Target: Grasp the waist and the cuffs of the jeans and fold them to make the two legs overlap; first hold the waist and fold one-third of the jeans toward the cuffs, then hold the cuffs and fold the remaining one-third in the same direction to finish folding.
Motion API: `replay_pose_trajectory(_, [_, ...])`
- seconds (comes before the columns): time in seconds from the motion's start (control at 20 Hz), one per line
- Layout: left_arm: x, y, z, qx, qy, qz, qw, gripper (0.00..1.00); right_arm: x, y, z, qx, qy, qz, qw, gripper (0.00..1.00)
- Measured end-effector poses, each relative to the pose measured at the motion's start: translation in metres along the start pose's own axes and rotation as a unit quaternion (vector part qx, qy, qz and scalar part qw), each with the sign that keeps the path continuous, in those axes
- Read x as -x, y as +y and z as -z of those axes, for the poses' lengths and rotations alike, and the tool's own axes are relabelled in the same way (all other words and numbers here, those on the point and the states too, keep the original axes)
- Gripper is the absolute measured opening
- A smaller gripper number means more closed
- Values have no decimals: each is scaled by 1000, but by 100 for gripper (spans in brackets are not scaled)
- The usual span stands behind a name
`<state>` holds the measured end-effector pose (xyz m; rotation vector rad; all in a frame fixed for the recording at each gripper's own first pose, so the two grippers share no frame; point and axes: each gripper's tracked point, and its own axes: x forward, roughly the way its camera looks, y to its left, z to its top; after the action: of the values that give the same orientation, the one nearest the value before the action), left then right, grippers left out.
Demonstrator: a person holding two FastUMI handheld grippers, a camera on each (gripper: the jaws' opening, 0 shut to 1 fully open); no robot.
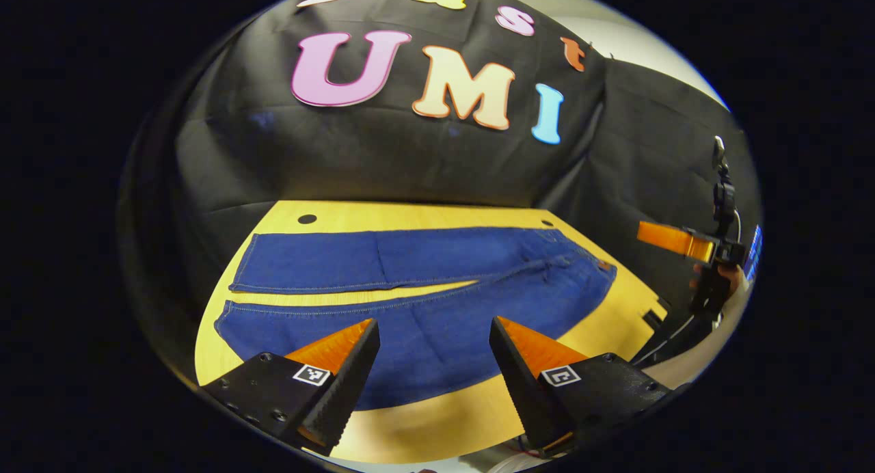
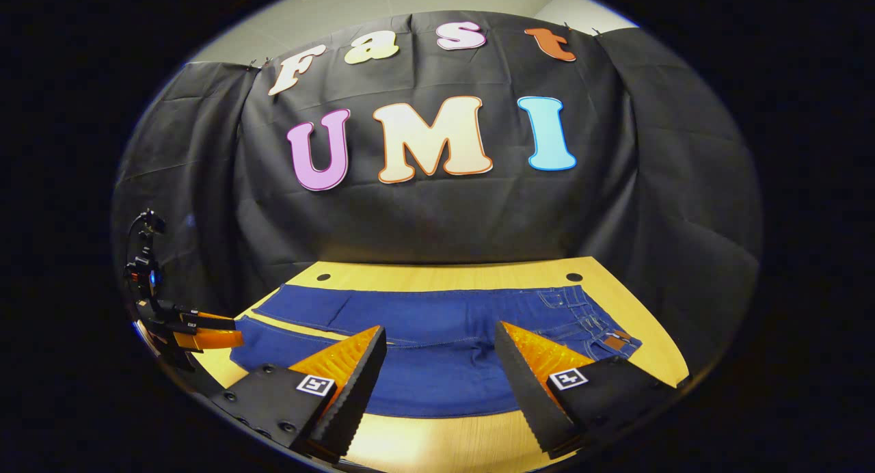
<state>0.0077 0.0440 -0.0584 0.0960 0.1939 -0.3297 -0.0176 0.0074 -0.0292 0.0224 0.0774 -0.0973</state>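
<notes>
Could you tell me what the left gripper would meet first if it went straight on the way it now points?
Probably the nearer leg of the blue denim jeans, lying flat on the yellow wooden table. The left gripper is open, empty and aimed at that cloth; how far off it hangs is unclear.

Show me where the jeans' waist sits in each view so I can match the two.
Left gripper view: the waist is at the right end of the jeans, beyond the left gripper.
Right gripper view: the waist is at right, just past the right gripper.
Shared landmark: the table's far-right hole.
</notes>
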Motion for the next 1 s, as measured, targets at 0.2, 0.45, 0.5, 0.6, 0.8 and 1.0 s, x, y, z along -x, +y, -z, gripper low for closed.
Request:
replay_pose_trajectory(0.2, [-3,17,34,-65,85,63,992,95,5,-8,16,2,23,15,1000,98])
replay_pose_trajectory(0.45, [-4,39,81,-130,210,127,961,96,14,-23,36,11,49,33,998,98])
replay_pose_trajectory(0.5, [-4,46,86,-140,228,132,955,96,16,-27,39,12,54,38,998,98])
replay_pose_trajectory(0.6, [-3,61,98,-166,263,139,940,96,19,-35,48,9,64,48,997,98])
replay_pose_trajectory(0.8, [9,83,121,-230,345,158,896,96,24,-47,60,7,80,64,995,98])
replay_pose_trajectory(1.0, [12,91,128,-268,390,168,865,95,22,-56,63,8,88,69,994,94])
